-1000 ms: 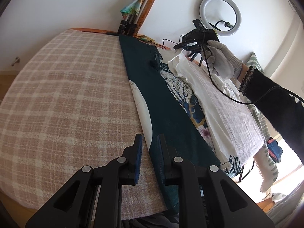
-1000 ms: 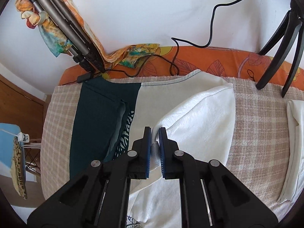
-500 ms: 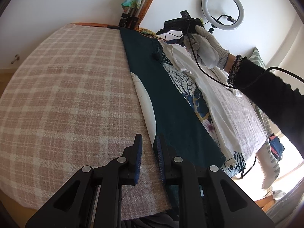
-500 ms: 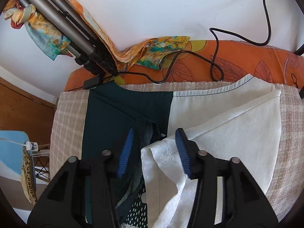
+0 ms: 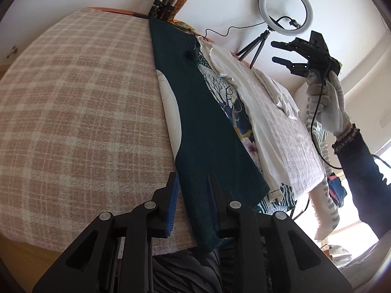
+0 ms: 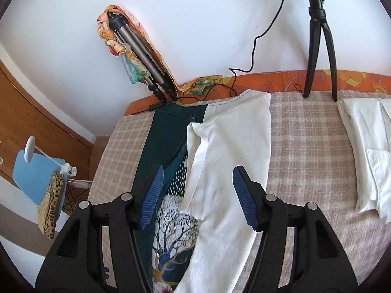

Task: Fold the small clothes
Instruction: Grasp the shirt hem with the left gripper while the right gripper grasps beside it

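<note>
- Dark green garment (image 5: 205, 131) lies lengthwise; checked blanket (image 5: 80, 112) bare beside its edge.
- Left tongs (image 5: 191, 195) straddle that hem, narrowly parted.
- Right tongs (image 6: 196, 195) raised above white garment (image 6: 227, 171), spread wide, gripping nothing.

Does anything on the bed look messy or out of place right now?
Yes. The white top lies skewed across the dark green garment, one corner flopped back on itself. Both hang over the blanket edge.
</note>
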